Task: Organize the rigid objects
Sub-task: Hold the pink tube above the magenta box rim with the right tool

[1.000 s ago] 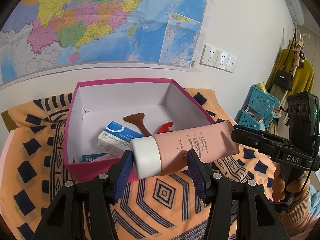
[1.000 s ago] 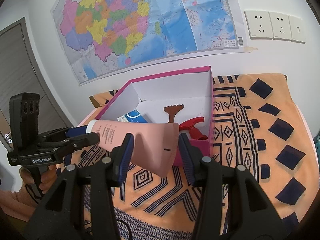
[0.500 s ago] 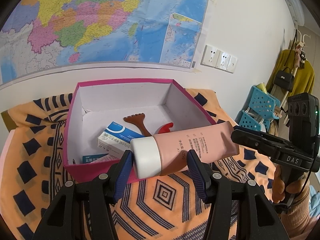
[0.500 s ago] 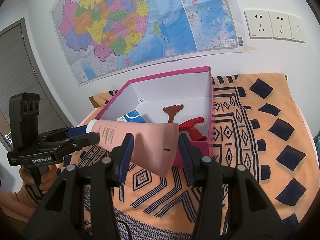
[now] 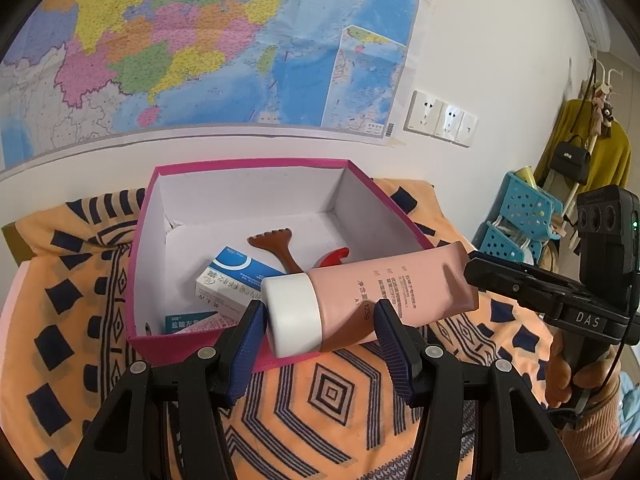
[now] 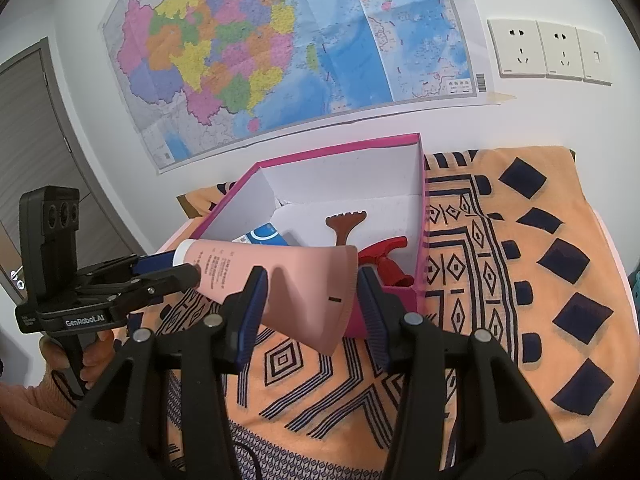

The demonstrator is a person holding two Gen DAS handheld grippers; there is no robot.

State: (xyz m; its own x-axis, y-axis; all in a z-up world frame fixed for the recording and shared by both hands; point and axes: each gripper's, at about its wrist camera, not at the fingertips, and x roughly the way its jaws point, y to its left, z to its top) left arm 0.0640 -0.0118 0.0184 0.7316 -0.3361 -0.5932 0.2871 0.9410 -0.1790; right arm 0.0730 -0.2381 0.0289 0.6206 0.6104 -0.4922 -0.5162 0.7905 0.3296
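A pink tube with a white cap (image 5: 372, 292) hangs level over the front edge of the pink box (image 5: 256, 164). My left gripper (image 5: 320, 328) is shut on its cap end. My right gripper (image 6: 310, 300) is shut on its flat crimped end (image 6: 320, 296). The right gripper also shows at the right of the left wrist view (image 5: 520, 284), and the left gripper at the left of the right wrist view (image 6: 160, 272). Inside the box lie a blue-white carton (image 5: 228, 280), a brown comb-like tool (image 5: 276, 244) and a red piece (image 5: 334, 258).
The box (image 6: 340, 148) sits on an orange patterned cloth (image 6: 500, 260) against a white wall with a map (image 5: 200, 40) and sockets (image 6: 548, 54). A blue perforated rack (image 5: 516, 220) and hanging clothes stand to the right.
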